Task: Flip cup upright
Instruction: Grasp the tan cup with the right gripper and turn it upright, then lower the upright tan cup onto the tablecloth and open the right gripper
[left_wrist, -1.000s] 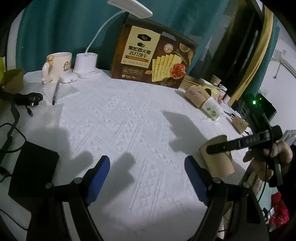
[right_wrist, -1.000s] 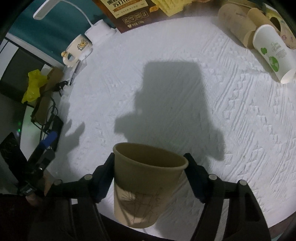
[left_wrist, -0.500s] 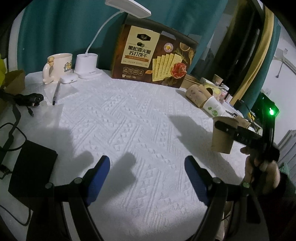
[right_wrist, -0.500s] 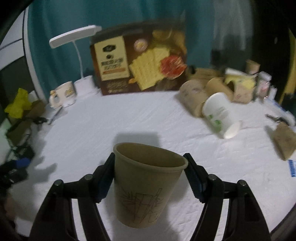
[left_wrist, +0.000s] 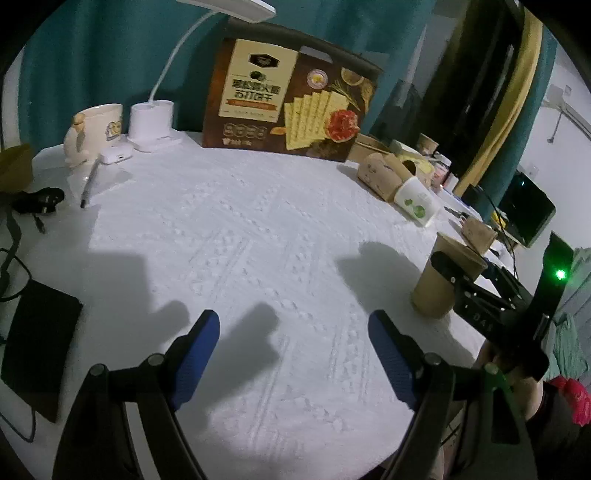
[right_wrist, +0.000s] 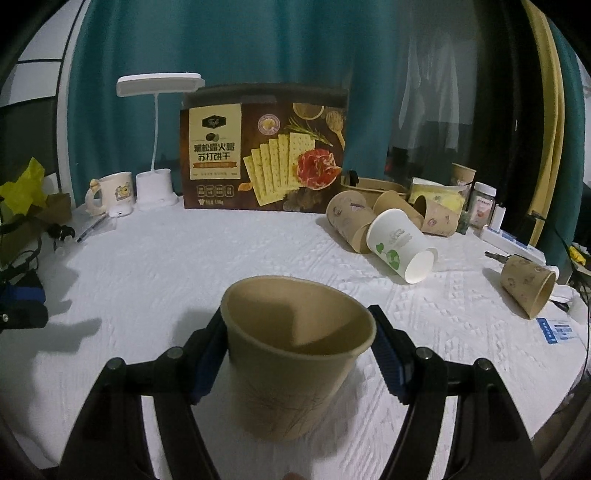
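the brown paper cup (right_wrist: 295, 354) sat upright, mouth up, clamped between the blue pads of the right gripper (right_wrist: 297, 354), which pressed on its two sides just below the rim; a faint line drawing of grass or twigs showed on its lower wall, and its base looked to be at or just over the white textured tablecloth (right_wrist: 184, 266), though contact could not be told. in the left wrist view the same cup (left_wrist: 439, 280) stood near the right edge of the table with a black finger across its rim, well apart from the left gripper (left_wrist: 291, 354), whose jaws stood part open over bare cloth with nothing between them. behind, a brown cracker box (right_wrist: 264, 151) stood upright, printed with chinese characters and pictures of crackers and ham; the small print could not be read. a white paper cup (right_wrist: 400, 243) with a green leaf print lay on its side beside several tipped brown cups (right_wrist: 347, 221)
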